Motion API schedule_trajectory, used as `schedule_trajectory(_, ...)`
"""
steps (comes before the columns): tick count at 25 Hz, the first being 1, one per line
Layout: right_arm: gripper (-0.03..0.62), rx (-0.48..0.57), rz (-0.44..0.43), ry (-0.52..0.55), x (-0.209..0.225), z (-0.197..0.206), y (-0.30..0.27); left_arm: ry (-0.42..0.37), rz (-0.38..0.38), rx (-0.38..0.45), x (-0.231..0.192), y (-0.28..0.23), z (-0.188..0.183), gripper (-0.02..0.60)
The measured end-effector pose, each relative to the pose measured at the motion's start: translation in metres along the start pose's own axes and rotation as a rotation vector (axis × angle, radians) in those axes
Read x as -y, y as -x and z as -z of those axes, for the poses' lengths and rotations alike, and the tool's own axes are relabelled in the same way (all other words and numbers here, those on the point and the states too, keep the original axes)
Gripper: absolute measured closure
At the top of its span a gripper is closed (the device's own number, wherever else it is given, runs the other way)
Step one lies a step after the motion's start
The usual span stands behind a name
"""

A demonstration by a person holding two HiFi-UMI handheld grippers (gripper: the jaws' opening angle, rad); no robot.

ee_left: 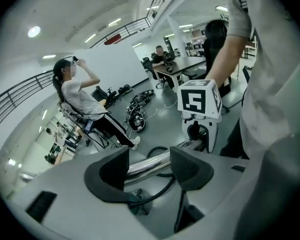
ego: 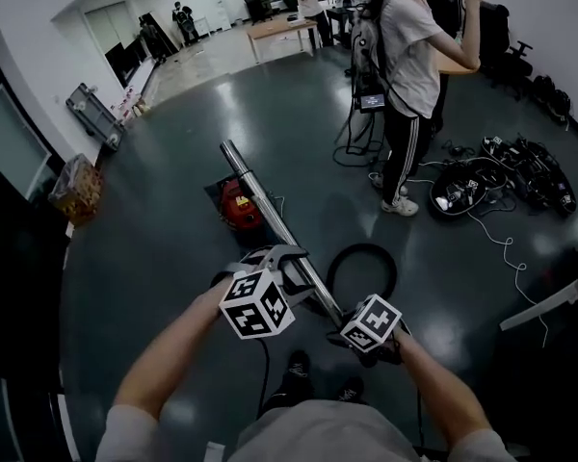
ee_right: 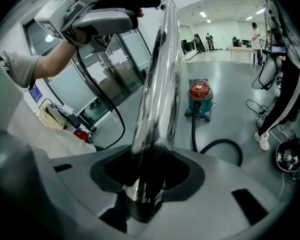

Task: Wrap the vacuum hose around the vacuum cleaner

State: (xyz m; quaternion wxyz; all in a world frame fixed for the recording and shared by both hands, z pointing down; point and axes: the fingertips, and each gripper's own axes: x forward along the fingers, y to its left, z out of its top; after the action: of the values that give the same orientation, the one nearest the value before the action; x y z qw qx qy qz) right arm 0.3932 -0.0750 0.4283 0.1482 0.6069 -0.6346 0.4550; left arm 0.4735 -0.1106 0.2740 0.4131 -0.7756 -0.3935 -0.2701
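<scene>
1. Chrome metal wand (ee_right: 157,84) is clamped at its lower end in the right hand-held gripper (ee_right: 147,176), whose jaws are closed on it from both sides.
2. Just ahead along the wand, the left hand-held gripper (ee_left: 150,166) has its jaws apart. The wand crosses past their tips and neither pad seems to press on it, so this one holds nothing.
3. Below and just beyond the right hand-held gripper, the black vacuum hose (ego: 361,247) lies in one loose loop on the floor (ego: 173,162) and runs on toward the machine.
4. Farther ahead of both hand-held grippers, the red vacuum cleaner (ego: 239,208) stands on the floor. No turn of hose shows round its body.
5. Far beyond, off to the right-hand side, a person (ego: 409,56) stands by a pile of cables and gear (ego: 501,176), well apart from the work.
6. Judged from this, the wrapping has not begun: only the wand is in hand. All the winding is left, namely bringing the slack hose to the vacuum cleaner, laying it round the body turn by turn, and stowing the wand.
</scene>
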Motion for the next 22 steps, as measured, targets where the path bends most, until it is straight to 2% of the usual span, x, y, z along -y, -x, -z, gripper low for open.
schedule_trajectory(4,0.436,-0.082,0.008,0.04,0.01,0.014,-0.004,-0.088,0.091,-0.055,0.0,-0.015,0.007,0.334)
schedule_trajectory(10,0.441,-0.172,0.054,0.083,0.032,0.016,-0.009,-0.177,0.318,-0.133,0.007,-0.036,0.042,0.334)
schedule_trajectory(12,0.444,-0.191,0.078,0.094,0.043,0.008,-0.006,-0.214,0.371,-0.156,0.006,-0.044,0.056,0.334)
schedule_trajectory(18,0.447,-0.242,0.15,0.138,0.071,-0.02,0.002,-0.381,0.445,-0.226,-0.01,-0.071,0.101,0.334)
schedule_trajectory(22,0.448,-0.314,0.171,0.123,0.089,-0.031,0.01,-0.418,0.471,-0.201,-0.03,-0.086,0.121,0.334)
